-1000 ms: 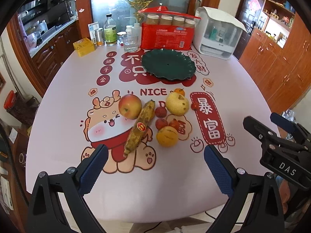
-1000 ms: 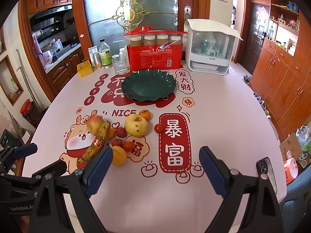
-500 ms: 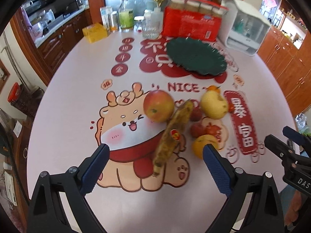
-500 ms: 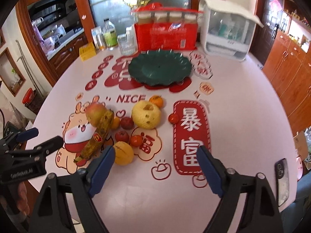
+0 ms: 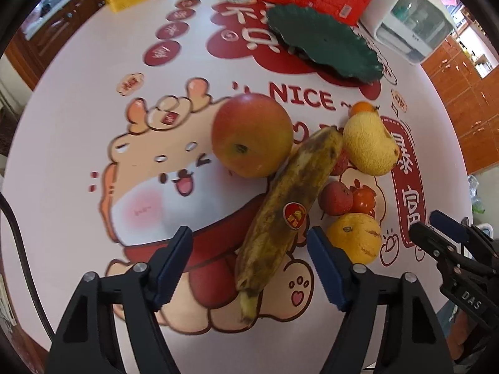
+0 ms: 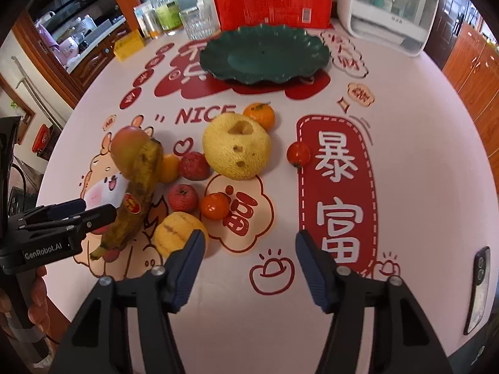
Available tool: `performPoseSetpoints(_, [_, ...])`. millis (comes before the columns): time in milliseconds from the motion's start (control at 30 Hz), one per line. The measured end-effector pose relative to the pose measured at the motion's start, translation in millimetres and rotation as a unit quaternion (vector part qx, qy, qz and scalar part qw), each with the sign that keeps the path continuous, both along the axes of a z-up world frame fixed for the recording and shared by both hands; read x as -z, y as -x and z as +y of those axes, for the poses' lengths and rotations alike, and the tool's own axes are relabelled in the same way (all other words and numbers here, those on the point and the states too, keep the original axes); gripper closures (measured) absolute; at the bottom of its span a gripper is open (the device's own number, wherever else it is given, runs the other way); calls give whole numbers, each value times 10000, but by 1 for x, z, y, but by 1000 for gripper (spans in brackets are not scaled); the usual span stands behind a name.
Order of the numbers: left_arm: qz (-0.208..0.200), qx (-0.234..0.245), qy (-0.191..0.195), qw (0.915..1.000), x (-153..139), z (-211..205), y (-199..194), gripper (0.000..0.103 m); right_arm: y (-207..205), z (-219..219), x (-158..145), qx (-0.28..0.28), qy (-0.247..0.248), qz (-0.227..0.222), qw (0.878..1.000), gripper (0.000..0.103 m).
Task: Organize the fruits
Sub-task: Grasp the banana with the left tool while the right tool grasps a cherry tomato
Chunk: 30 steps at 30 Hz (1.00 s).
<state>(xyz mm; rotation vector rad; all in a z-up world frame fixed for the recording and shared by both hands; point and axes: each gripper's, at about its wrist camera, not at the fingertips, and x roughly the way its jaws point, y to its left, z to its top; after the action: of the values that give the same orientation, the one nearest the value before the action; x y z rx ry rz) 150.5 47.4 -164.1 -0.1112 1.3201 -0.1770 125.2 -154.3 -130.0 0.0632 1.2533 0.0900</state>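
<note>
On the printed tablecloth lies a fruit cluster: a red apple (image 5: 252,134), a spotted banana (image 5: 287,205), a yellow pear (image 6: 237,146), a tangerine (image 6: 259,115), a yellow citrus (image 6: 177,233), small red fruits (image 6: 193,165) and a cherry tomato (image 6: 298,154). The dark green plate (image 6: 265,50) stands empty behind them. My left gripper (image 5: 248,265) straddles the banana's stem end; its jaws are closing, and the pads stand clear of the peel. My right gripper (image 6: 249,261) hovers over bare cloth just right of the citrus, jaws closing on nothing.
A red box (image 6: 271,0), a white appliance (image 6: 386,6), a glass (image 6: 196,23), a bottle (image 6: 165,9) and a yellow box (image 6: 129,43) line the table's far side. A phone (image 6: 478,290) lies near the right edge.
Both grippers have come down and tilted toward the fruit, and their jaws have narrowed. The left one now brackets the banana's end. The fruit has not moved.
</note>
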Motion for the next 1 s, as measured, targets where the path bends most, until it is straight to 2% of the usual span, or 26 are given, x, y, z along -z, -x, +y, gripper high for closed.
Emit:
performPoseSetpoints(233, [241, 313, 61, 9992, 20, -18, -13, 50, -20, 3, 24, -119, -362, 315, 9988, 59])
performPoseSetpoints(333, [335, 411, 112, 9985, 27, -22, -17, 54, -24, 5, 29, -166, -498, 396, 9978, 62])
performPoseSetpoints(500, [497, 495, 151, 9974, 38, -24, -24, 55, -34, 8, 37, -236, -624, 504, 9965, 63])
performPoseSetpoints(833, [506, 738, 110, 9959, 37, -23, -26, 53, -47, 19, 52, -448, -816, 679, 9933, 64])
performPoseSetpoints(1000, [506, 875, -23, 9949, 37, -26, -26, 54, -50, 27, 54, -607, -887, 711, 9917, 72])
